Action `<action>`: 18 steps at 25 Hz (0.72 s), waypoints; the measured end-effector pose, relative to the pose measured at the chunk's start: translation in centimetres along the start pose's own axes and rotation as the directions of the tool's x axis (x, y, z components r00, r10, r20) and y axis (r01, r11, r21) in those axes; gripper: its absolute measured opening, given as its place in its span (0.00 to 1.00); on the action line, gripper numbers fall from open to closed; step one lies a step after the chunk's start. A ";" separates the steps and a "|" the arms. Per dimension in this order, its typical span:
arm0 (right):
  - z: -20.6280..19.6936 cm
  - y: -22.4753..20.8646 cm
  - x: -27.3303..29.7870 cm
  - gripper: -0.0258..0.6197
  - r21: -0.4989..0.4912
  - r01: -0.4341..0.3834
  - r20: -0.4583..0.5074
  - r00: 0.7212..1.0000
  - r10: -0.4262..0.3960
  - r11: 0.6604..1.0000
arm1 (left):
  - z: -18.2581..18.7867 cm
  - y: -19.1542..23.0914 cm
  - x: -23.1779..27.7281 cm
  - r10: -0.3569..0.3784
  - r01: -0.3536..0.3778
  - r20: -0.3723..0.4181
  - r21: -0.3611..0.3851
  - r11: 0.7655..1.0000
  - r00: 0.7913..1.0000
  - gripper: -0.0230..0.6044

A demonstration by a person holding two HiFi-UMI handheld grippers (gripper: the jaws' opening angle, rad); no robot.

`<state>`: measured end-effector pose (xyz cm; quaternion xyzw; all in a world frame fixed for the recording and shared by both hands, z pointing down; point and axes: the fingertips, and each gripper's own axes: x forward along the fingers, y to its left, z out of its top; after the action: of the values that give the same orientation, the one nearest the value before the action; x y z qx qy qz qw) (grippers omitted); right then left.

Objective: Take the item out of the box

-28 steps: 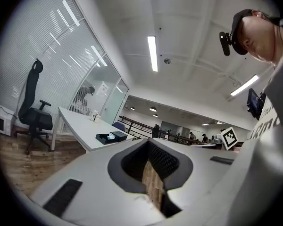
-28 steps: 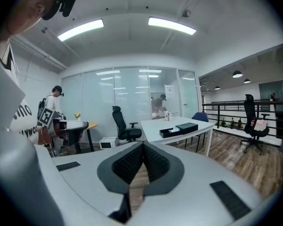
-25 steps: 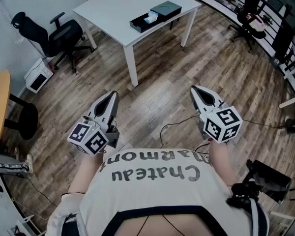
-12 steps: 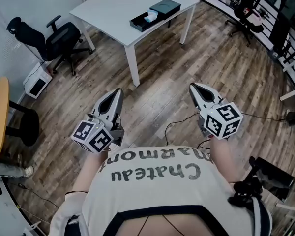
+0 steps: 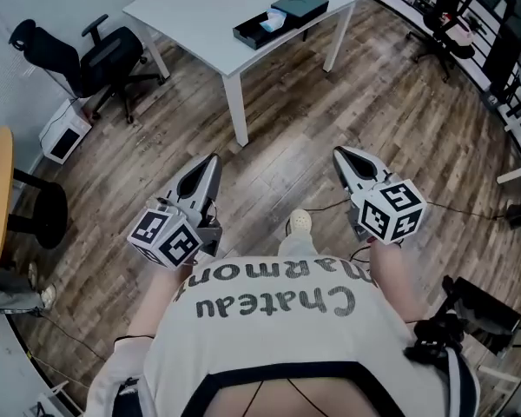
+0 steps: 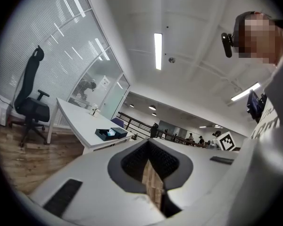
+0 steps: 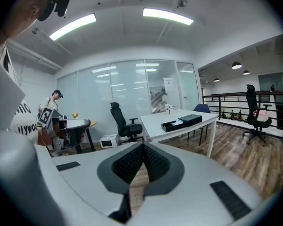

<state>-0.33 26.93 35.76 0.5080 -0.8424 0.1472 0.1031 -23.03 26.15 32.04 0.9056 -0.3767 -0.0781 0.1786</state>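
**Operator:** Where is the box?

**Observer:** It is at the top centre of your head view. The black box (image 5: 253,33) lies open on the white table (image 5: 182,7), close to the table's near edge. A pale blue item (image 5: 272,22) sits inside it. A dark lid (image 5: 300,5) lies just beside the box, up and to the right of it.

**Operator:** And my tools?

**Observer:** Your left gripper (image 5: 210,158) is left of the frame's centre and your right gripper (image 5: 339,152) is right of it. Both are over the wood floor (image 5: 373,102) and well apart from the table. Both noses point up the frame. Your shoe (image 5: 300,222) shows between them, lower down.

**Operator:** Am I holding anything?

**Observer:** No. In the left gripper view your jaws are clenched tip to tip with nothing between them. Only floor planks show through the slit below the ribbed pads. The right gripper view shows the same: pads pressed together at the tip and nothing held.

**Operator:** Can those views see the box?

**Observer:** Yes. In the left gripper view it is left of centre, on the table. In the right gripper view it is right of centre, beyond the jaws. A black office chair (image 5: 95,55) stands at the upper left of your head view.
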 end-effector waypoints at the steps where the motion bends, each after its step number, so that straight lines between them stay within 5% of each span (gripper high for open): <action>1: 0.1 -0.6 0.6 0.04 0.005 -0.004 0.002 1.000 0.004 1.000 | 0.0 0.3 0.6 0.006 -0.006 -0.003 0.000 1.000 1.000 0.03; 18: 6.5 -14.5 10.6 0.04 -0.062 -0.147 -0.015 0.989 0.147 0.987 | 2.3 3.5 17.7 0.079 -0.080 0.062 0.009 0.997 0.995 0.03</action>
<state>7.50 9.49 35.23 0.4402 -0.8813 0.1304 0.1123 -13.50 10.64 31.10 0.8880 -0.4184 -0.0967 0.1647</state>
